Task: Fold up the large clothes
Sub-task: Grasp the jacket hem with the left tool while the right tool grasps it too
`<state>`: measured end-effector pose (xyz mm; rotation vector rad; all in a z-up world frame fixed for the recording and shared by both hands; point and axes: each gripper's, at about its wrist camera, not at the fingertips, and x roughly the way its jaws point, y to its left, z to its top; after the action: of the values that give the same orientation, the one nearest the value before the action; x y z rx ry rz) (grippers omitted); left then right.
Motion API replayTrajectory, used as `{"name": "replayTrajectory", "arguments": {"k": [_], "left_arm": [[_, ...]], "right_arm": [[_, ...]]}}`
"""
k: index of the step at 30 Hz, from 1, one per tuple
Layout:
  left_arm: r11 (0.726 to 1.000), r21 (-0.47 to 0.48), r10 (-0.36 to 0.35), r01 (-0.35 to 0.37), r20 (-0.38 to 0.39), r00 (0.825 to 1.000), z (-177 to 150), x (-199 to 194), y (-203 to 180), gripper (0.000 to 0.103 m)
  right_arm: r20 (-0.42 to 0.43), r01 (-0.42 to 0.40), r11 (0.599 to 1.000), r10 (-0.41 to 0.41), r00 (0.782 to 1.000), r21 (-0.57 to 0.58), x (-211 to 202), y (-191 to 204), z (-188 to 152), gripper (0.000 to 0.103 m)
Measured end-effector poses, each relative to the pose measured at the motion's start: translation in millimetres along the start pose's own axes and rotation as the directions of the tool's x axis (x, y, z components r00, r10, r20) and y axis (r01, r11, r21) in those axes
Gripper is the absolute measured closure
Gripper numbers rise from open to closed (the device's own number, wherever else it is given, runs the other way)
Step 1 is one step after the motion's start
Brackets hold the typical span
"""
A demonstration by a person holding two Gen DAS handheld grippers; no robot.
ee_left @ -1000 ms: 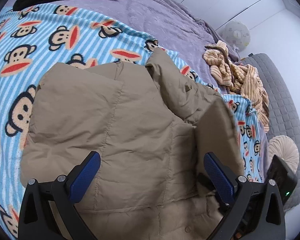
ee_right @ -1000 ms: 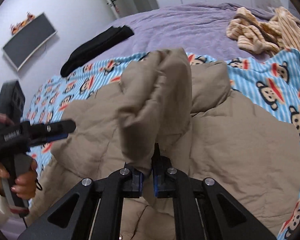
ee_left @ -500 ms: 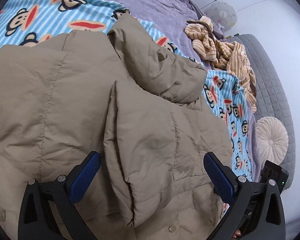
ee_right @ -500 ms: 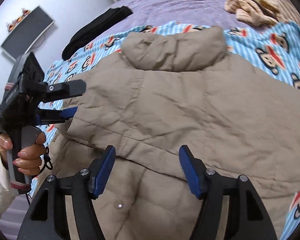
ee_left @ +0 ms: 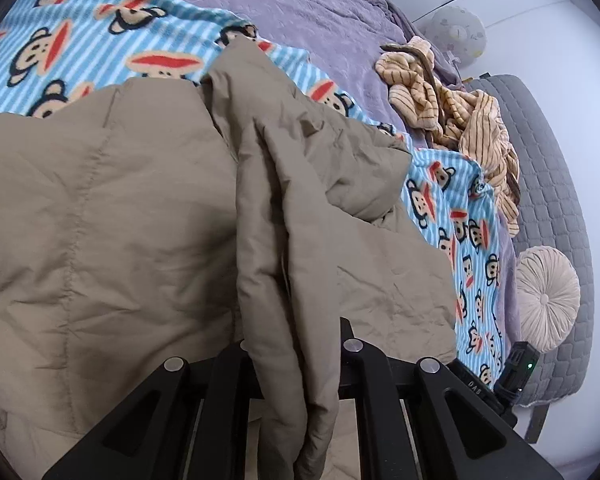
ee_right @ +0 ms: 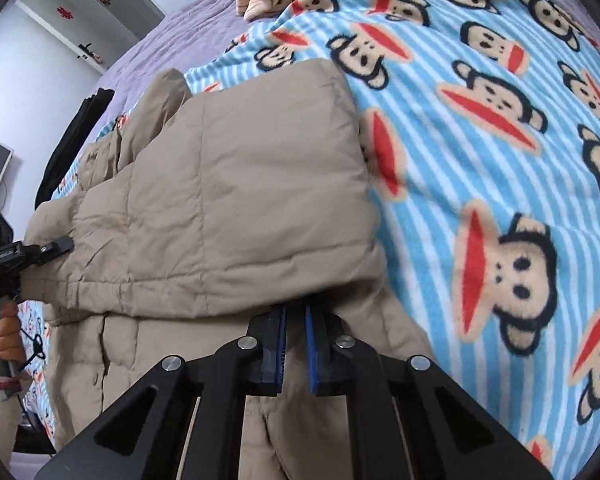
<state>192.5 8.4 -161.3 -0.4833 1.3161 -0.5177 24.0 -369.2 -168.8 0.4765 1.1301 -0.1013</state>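
A tan padded jacket [ee_left: 140, 220] lies spread on a blue monkey-print blanket [ee_left: 80, 40] on the bed. My left gripper [ee_left: 296, 344] is shut on a raised fold of the jacket, and the fabric drapes over its fingers and hides the tips. In the right wrist view the jacket [ee_right: 240, 200] is folded over itself. My right gripper [ee_right: 296, 320] is closing at the jacket's near right edge, its blue pads [ee_right: 314, 344] almost together and its tips tucked into the fabric under the folded layer. The left gripper [ee_right: 52, 248], held by a hand [ee_right: 4, 328], grips the jacket's left edge.
A striped yellow garment [ee_left: 452, 112] is heaped at the far right of the purple bedspread [ee_left: 300, 8]. A round cushion [ee_left: 546, 300] lies against a grey quilted surface [ee_left: 548, 168]. A black garment [ee_right: 76, 140] lies at the far left. The blanket [ee_right: 480, 120] stretches bare to the right.
My left gripper went from wide open to shut on a jacket fold. My right gripper let go of the lifted part, opened, rolled and swung to the jacket's right edge, then closed there.
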Motion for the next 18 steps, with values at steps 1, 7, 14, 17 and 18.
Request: {"name": "replayTrajectory", "arguments": {"k": [1, 7, 14, 17, 18], "left_arm": [[1.0, -0.001, 0.014, -0.014, -0.01, 1.0, 0.2, 1.5, 2.6, 0.091], [0.994, 0.041, 0.108, -0.106, -0.056, 0.993, -14.6, 30.8, 15.2, 0.091], [0.992, 0.036, 0.121, -0.12, -0.045, 0.992, -19.6, 34.4, 18.6, 0.091], [0.989, 0.054, 0.14, -0.138, -0.039, 0.989, -19.2, 34.1, 14.3, 0.091], [0.989, 0.054, 0.142, -0.14, -0.037, 0.989, -19.1, 34.1, 13.8, 0.091]], "right_arm": [[0.029, 0.018, 1.0, -0.018, 0.999, -0.015, -2.4, 1.9, 6.2, 0.094], [0.073, 0.081, 0.996, -0.079, 0.994, -0.027, 1.2, -11.5, 23.9, 0.1], [0.009, 0.02, 1.0, -0.02, 1.0, 0.014, 8.2, -28.9, 18.0, 0.103], [-0.016, 0.004, 0.999, -0.003, 1.0, 0.042, -6.6, -35.3, 13.4, 0.103], [-0.014, 0.017, 0.999, -0.016, 1.0, 0.05, -14.2, -37.5, 9.9, 0.103]]}}
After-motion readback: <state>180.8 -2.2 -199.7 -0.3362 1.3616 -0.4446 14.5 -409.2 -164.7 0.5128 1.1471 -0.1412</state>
